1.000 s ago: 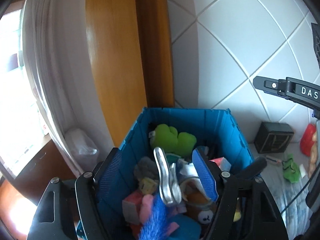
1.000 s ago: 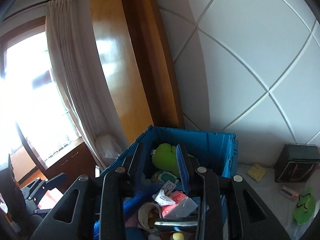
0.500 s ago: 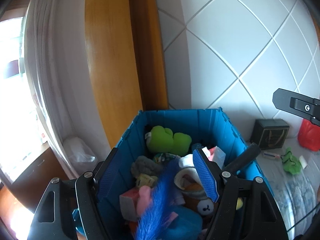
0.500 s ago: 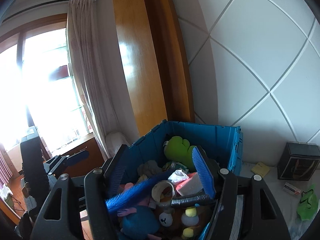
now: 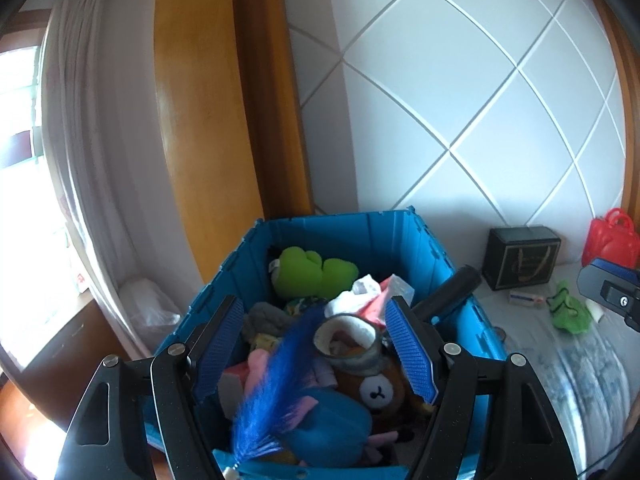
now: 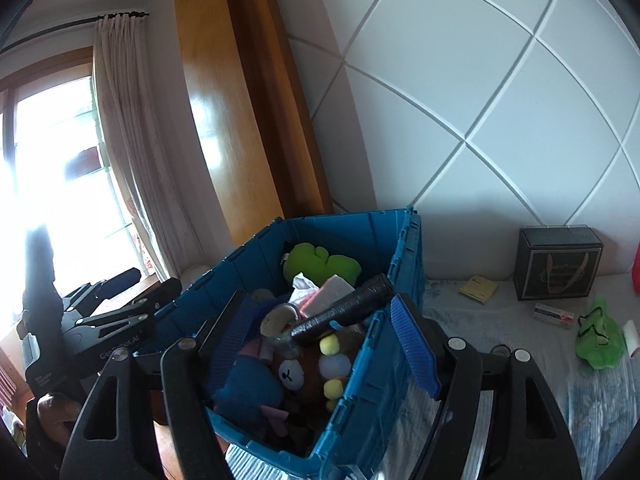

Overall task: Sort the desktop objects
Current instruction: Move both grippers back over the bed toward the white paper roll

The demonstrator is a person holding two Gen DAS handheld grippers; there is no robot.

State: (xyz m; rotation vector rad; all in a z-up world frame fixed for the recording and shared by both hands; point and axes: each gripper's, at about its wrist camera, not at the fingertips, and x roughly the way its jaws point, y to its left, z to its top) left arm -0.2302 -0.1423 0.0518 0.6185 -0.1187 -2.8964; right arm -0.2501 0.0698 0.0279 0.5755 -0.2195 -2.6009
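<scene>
A blue crate stands at the desk's left end, full of toys: a green plush, a bear plush, a tape roll, a blue feather and a black cylinder resting on its right rim. My left gripper is open and empty above the crate. My right gripper is open and empty above the crate's right side. Still on the desk are a green toy, a small white-pink box and a yellow pad.
A black box stands against the tiled wall. A red toy bag is at the far right. The desk has a pale patterned cloth. A wooden panel and a curtain rise behind the crate. The left gripper's body shows left of the crate.
Both grippers have opened, risen and drawn back from the crate. The metal clip held a second ago in the left gripper is gone from it; the black cylinder now rests on the crate's rim.
</scene>
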